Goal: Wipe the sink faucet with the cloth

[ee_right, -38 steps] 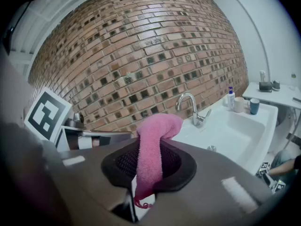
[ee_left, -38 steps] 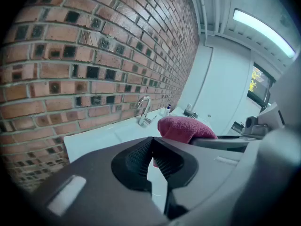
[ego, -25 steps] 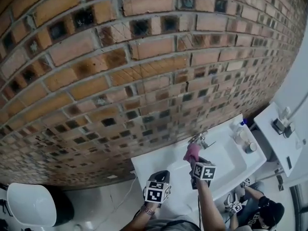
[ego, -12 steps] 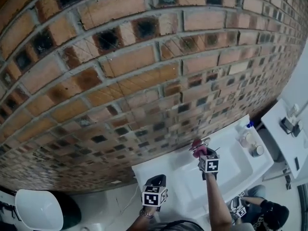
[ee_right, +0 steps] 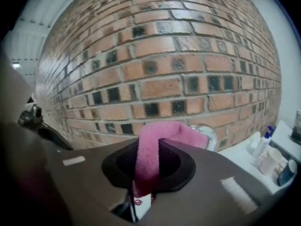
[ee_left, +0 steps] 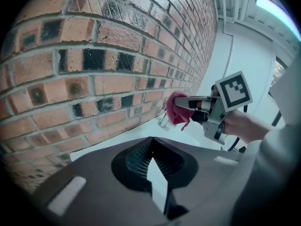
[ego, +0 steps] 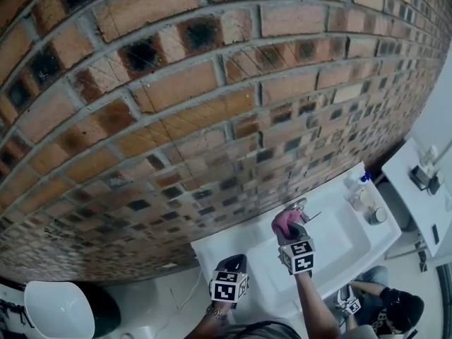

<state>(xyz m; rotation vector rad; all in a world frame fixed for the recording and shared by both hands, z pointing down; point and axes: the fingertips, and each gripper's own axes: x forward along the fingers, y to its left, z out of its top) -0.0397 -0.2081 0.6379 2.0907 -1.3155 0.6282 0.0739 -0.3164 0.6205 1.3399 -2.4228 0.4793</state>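
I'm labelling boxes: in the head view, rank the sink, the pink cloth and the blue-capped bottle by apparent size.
1. sink, by far the largest.
2. pink cloth and blue-capped bottle: about alike here; the bottle stands farther off, so I won't rank them.

White ceramic sink [ego: 337, 244] is seen steeply from overhead; red brick wall [ego: 176, 83] gets shared, close-up, by every view.
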